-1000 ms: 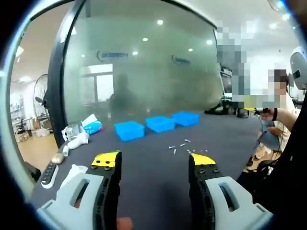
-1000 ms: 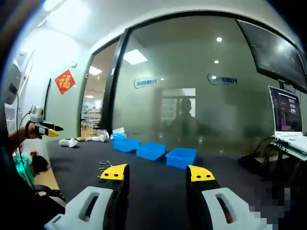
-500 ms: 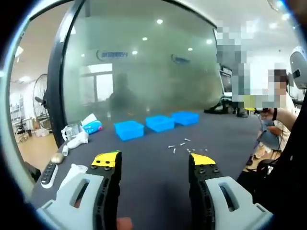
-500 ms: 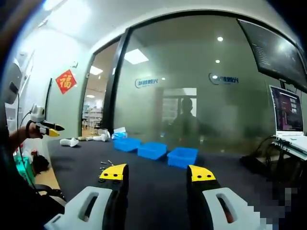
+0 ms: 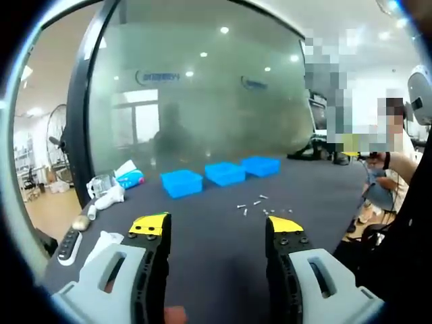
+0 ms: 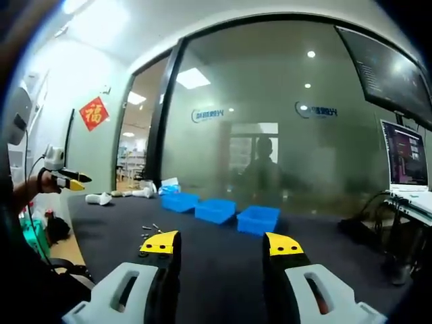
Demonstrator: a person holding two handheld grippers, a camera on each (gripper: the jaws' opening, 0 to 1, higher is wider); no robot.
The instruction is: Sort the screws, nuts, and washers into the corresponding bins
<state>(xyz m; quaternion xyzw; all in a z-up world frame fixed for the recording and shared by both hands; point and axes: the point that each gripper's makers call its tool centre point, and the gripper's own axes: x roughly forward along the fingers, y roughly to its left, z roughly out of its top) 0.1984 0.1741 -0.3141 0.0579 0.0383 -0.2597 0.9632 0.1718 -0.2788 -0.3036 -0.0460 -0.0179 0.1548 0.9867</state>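
Note:
Three blue bins (image 5: 223,173) stand in a row at the far side of a dark table (image 5: 216,236), also seen as bins (image 6: 216,210) from the right gripper view. A small scatter of screws, nuts and washers (image 5: 260,205) lies on the table in front of them, and the same pile (image 6: 150,231) shows just left of the right gripper's left jaw. My left gripper (image 5: 217,226) is open above the table, nothing between its yellow-tipped jaws. My right gripper (image 6: 221,244) is open too and empty. The left gripper (image 6: 64,179) appears far left in the right gripper view, held in a hand.
At the table's left end lie a remote (image 5: 69,244), white wrapped items (image 5: 108,197) and a tissue pack (image 5: 129,177). A glass wall (image 5: 202,94) stands behind the bins. A laptop (image 6: 405,165) sits at the right. A person (image 5: 398,169) is at the table's right edge.
The right gripper view has drifted slightly, so the bins sit a touch further right. The left gripper view is unchanged.

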